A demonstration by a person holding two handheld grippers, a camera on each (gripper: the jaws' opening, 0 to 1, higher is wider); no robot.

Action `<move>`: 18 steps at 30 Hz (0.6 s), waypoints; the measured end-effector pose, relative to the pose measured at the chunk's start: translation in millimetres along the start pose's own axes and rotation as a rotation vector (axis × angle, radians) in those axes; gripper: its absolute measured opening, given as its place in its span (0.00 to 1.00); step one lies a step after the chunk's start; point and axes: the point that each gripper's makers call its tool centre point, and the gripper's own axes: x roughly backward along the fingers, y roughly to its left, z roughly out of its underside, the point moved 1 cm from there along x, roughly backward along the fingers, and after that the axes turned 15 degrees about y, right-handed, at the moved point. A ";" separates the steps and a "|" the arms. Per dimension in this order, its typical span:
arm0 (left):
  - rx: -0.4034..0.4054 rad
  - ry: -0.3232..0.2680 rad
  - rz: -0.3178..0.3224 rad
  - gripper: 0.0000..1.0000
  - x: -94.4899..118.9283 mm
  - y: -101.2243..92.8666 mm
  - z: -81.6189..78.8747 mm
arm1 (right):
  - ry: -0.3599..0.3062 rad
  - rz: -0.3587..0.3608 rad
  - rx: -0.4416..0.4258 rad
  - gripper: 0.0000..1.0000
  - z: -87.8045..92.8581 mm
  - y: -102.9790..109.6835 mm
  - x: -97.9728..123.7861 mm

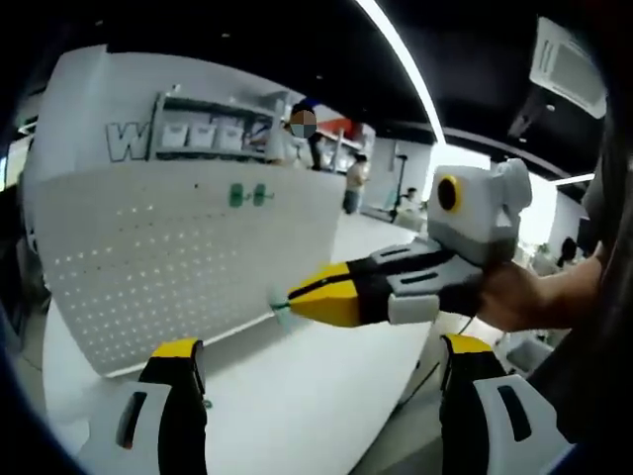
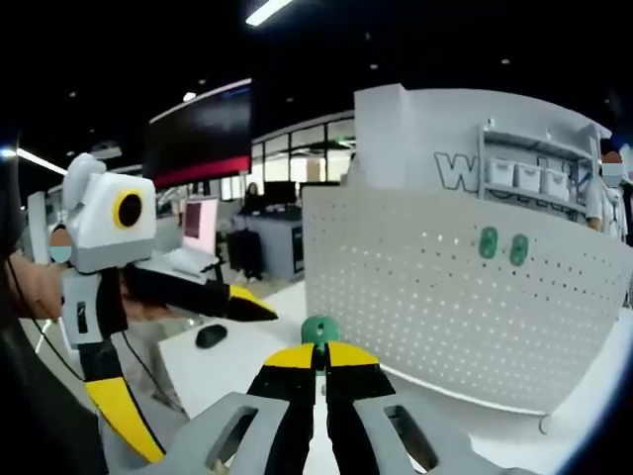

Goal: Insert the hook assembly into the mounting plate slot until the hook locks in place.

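A white perforated mounting plate (image 1: 178, 257) stands upright on the white table (image 1: 297, 416), and two green hooks (image 1: 247, 195) sit in its upper holes. In the right gripper view the plate (image 2: 445, 307) is ahead to the right, the two green hooks (image 2: 502, 246) high on it. My right gripper (image 2: 318, 351) is shut on a small green hook assembly (image 2: 318, 330). It enters the left gripper view (image 1: 297, 299) from the right, with the green hook assembly (image 1: 282, 309) at its tip, just short of the plate's lower right edge. My left gripper (image 1: 321, 346) is open with nothing between its fingers.
A shelf of white bins (image 1: 213, 129) stands behind the plate. A person's hand (image 1: 514, 297) holds the right gripper. The left gripper (image 2: 213, 386) shows at the left of the right gripper view, near a small black object (image 2: 211, 334) on the table.
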 end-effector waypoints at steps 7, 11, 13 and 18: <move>0.010 -0.004 -0.020 1.00 2.1 3.2 5.4 | -0.041 0.071 -0.027 0.00 -10.6 -28.1 -1.7; 0.013 -0.006 -0.021 1.00 5.1 4.2 6.8 | -0.050 0.108 -0.051 0.00 -13.7 -45.7 -3.7; 0.019 -0.010 -0.029 1.00 7.2 7.4 6.5 | -0.042 0.119 -0.064 0.00 -11.9 -53.5 -6.6; 0.037 -0.013 -0.038 1.00 8.3 12.8 8.5 | -0.046 0.157 -0.071 0.00 -11.4 -71.6 -8.7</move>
